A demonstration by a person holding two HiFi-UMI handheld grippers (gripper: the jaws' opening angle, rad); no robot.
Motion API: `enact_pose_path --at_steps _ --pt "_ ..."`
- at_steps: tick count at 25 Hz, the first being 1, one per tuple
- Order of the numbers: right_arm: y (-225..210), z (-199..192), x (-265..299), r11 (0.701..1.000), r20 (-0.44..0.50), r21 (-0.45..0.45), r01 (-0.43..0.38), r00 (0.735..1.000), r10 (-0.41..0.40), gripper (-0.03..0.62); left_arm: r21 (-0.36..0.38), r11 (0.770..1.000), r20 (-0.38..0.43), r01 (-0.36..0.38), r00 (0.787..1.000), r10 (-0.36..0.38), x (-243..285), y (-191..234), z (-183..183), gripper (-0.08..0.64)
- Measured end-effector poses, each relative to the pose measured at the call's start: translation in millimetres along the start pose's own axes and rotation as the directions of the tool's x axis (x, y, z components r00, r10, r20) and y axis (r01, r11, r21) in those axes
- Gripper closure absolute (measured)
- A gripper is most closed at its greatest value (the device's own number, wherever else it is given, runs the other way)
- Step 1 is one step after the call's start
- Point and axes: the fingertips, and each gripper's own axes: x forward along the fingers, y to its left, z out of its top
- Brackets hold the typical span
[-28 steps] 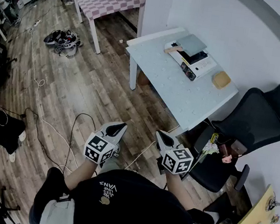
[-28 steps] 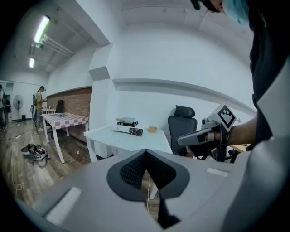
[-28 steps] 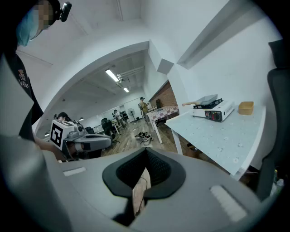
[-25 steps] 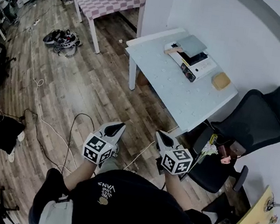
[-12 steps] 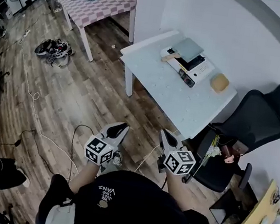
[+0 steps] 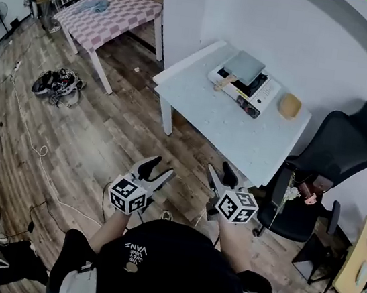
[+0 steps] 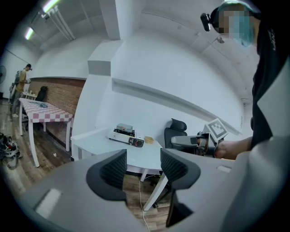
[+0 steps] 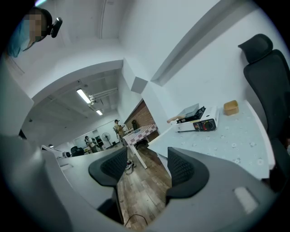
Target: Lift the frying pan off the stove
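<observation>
A flat square grey frying pan [image 6: 247, 65] with a wooden handle [image 6: 225, 82] rests on a white portable stove [image 6: 262, 94] at the far side of a white table [image 6: 239, 133]. The left gripper view shows the pan [image 7: 124, 127] small and far off, and so does the right gripper view [image 8: 192, 110]. Both grippers hang close to my body over the wooden floor, well short of the table. My left gripper [image 6: 159, 168] [image 7: 142, 165] and my right gripper [image 6: 221, 171] [image 8: 147, 170] are opening their jaws, with nothing between them.
A tan box [image 6: 289, 106] lies on the table right of the stove. A black office chair [image 6: 334, 157] stands at the table's right. A checkered table [image 6: 114, 11] is far left, with a pile of gear [image 6: 57, 83] and cables on the floor.
Both grippers' jaws have gone from shut to open. The head view has shifted, with the white table and stove now a little nearer the middle.
</observation>
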Motion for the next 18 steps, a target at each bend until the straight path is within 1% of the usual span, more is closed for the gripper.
enact_pose_path --at_steps 3,9,13,18 --pt "5 -2 12 0.999 0.008 0.012 0.037 0.999 -0.037 0.319 -0.031 0.999 0.022 0.03 0.999 -0.03 0 20 12 0.353" --pt "-2 -2 33 0.996 -0.01 0.039 0.084 0.996 -0.083 0.319 -0.073 0.994 -0.005 0.086 0.996 -0.086 23 43 16 0.353" --pt "-17 5 49 0.992 -0.005 0.069 0.107 0.994 -0.107 0.319 -0.067 0.991 -0.036 0.114 0.993 -0.116 47 54 16 0.353" --pt "-41 19 83 0.989 -0.003 0.1 0.11 0.994 -0.11 0.319 -0.065 0.992 -0.05 0.108 0.993 -0.112 77 82 22 0.354"
